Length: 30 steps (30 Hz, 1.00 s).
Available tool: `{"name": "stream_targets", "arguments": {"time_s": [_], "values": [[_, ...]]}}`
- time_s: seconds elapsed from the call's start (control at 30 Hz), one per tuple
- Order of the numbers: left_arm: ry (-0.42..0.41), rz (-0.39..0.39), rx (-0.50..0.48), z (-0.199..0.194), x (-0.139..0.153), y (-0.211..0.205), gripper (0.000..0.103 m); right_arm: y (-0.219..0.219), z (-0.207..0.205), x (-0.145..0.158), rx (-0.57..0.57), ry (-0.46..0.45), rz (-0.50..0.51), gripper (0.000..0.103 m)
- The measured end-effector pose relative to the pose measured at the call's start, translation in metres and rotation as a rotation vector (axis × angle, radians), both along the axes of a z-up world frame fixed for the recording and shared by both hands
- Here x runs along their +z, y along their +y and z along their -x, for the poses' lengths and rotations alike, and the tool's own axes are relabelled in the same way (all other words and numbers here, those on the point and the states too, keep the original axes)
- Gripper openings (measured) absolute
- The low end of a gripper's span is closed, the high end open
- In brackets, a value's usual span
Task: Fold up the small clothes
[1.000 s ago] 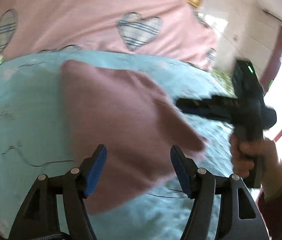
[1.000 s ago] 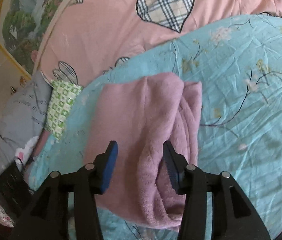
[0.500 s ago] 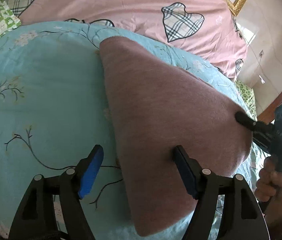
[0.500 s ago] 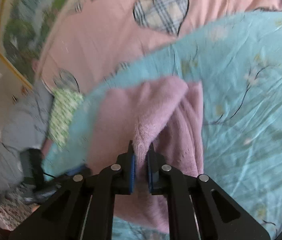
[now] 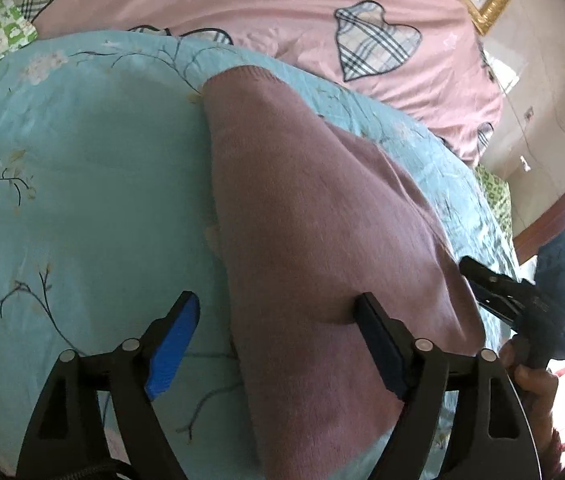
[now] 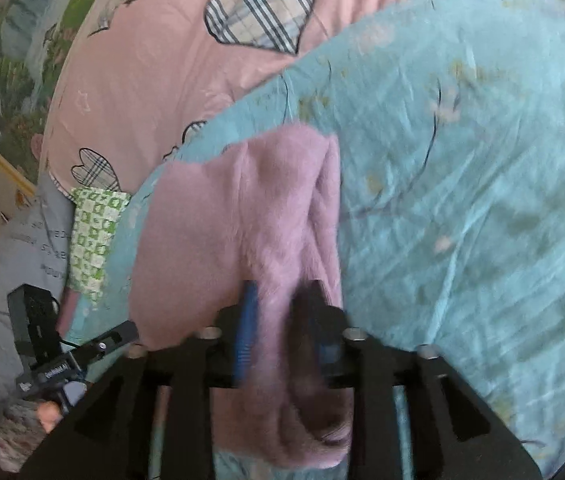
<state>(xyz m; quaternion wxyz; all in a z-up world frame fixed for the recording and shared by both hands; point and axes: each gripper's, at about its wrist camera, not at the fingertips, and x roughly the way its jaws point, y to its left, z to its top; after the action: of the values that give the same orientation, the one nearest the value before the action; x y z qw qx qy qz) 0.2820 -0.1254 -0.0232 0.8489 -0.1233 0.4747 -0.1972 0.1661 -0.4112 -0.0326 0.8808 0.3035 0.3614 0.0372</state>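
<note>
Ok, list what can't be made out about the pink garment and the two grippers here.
- Right gripper: motion blur in the right wrist view; whether it pinches the pink garment is unclear.
- Garment's near end: hidden behind the gripper frame there.
- Left gripper: open; whether its right finger touches the garment can't be told.

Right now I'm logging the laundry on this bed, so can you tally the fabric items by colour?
Mauve knit garment: 1
Turquoise floral sheet: 1
Pink heart-print quilt: 1
Green-and-white patterned cloth: 1
Grey printed fabric: 1
Total: 5
</note>
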Motion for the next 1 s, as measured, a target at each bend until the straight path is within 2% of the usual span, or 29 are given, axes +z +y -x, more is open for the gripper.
{"name": "stream_targets", "arguments": {"time_s": [0.03,0.07,0.17,0.3,0.37,0.43,0.47,0.5,0.6,0.7,0.8,1.0], "values": [[0.010,0.017,0.004,-0.006,-0.002,0.001,0.081,-0.002,-0.004,0.002,-0.012,0.005,0.020,0.069],[0.019,0.027,0.004,-0.010,-0.004,0.001,0.082,-0.004,-0.008,0.003,-0.012,0.003,0.026,0.071],[0.063,0.057,0.003,-0.027,-0.014,0.001,0.089,-0.010,-0.028,-0.004,0.023,0.037,-0.010,0.071],[0.129,0.143,-0.008,-0.046,-0.033,0.003,0.092,-0.010,-0.055,-0.024,0.090,0.108,-0.087,0.071],[0.135,0.173,-0.011,-0.053,-0.040,0.002,0.091,-0.011,-0.060,-0.032,0.116,0.109,-0.124,0.071],[0.113,0.169,-0.023,-0.055,-0.041,-0.001,0.085,-0.009,-0.062,-0.033,0.140,0.103,-0.136,0.071],[0.105,0.185,-0.042,-0.056,-0.041,-0.004,0.065,-0.006,-0.064,-0.033,0.158,0.106,-0.135,0.067],[0.112,0.210,-0.054,-0.058,-0.041,-0.005,0.059,-0.003,-0.064,-0.033,0.175,0.108,-0.144,0.049],[0.082,0.220,-0.054,-0.054,-0.033,-0.004,0.044,0.004,-0.061,-0.032,0.168,0.113,-0.150,0.037],[0.045,0.229,-0.060,-0.040,-0.016,0.006,0.040,0.012,-0.049,-0.020,0.146,0.068,-0.180,0.034],[-0.004,0.214,-0.045,-0.019,0.004,0.026,0.039,0.030,-0.039,-0.005,0.178,0.014,-0.211,0.033],[-0.033,0.213,0.054,0.028,0.029,0.109,0.039,0.105,-0.033,0.009,0.309,-0.034,-0.242,0.032]]}}
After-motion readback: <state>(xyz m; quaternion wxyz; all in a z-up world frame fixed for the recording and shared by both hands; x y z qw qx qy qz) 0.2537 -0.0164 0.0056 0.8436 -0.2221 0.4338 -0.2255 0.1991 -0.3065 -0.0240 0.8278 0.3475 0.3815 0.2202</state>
